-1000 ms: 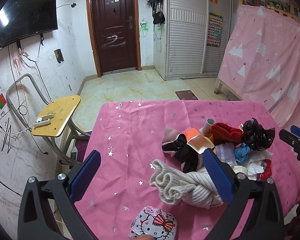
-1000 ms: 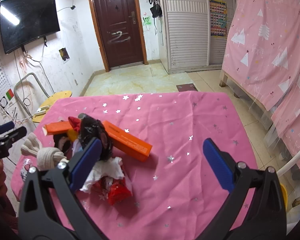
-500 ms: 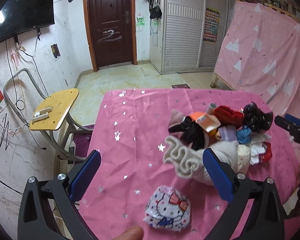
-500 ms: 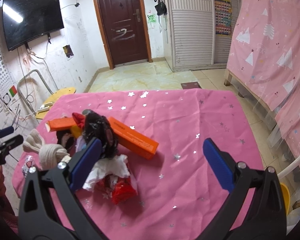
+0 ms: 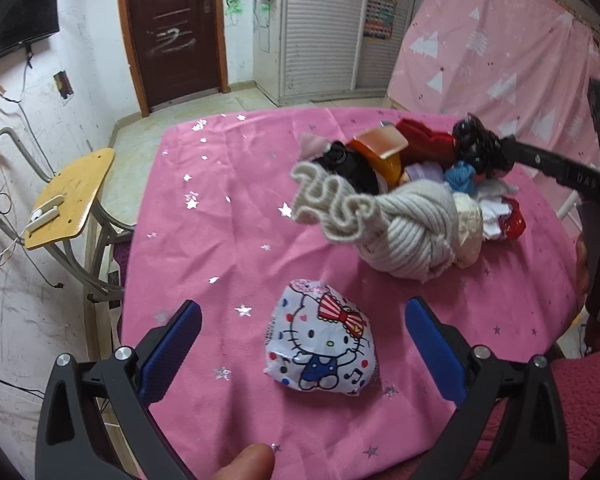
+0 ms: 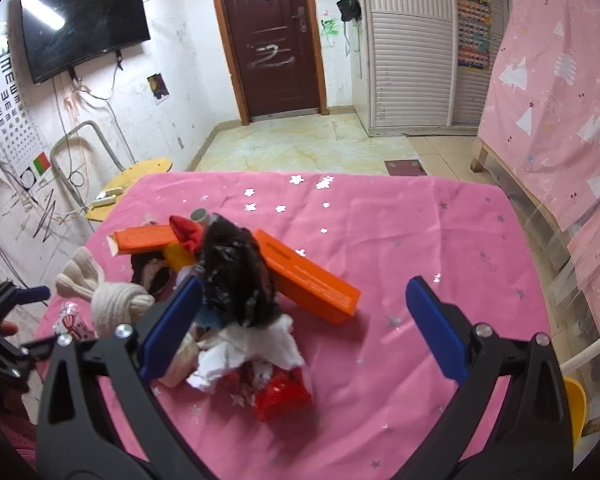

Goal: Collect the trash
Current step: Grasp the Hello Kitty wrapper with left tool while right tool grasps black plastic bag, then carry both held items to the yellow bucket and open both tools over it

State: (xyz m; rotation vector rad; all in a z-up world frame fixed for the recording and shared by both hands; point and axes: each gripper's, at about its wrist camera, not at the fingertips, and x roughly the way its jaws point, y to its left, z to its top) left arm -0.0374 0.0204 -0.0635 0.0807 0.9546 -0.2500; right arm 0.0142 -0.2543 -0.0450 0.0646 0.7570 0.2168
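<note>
A Hello Kitty wrapper (image 5: 320,347) lies on the pink tablecloth (image 5: 228,240), between the open fingers of my left gripper (image 5: 298,350), which is empty. Behind it is a heap with a knotted cream knit cloth (image 5: 400,224), a black plastic bag (image 6: 236,276), an orange box (image 6: 312,280), white tissue (image 6: 256,348) and a red wrapper (image 6: 280,396). My right gripper (image 6: 300,328) is open and empty, with its left finger at the heap's near side. The right gripper also shows in the left wrist view (image 5: 556,168), beside the black bag.
A yellow chair (image 5: 68,200) stands off the table's left side. A second orange box (image 6: 144,240) sits at the heap's far left. A pink-draped frame (image 6: 556,92) is on the right, and a yellow object (image 6: 576,404) is by the table's right edge.
My left gripper has drawn back and lowered, so the Hello Kitty wrapper now sits between its fingers. My right gripper has moved closer to the heap.
</note>
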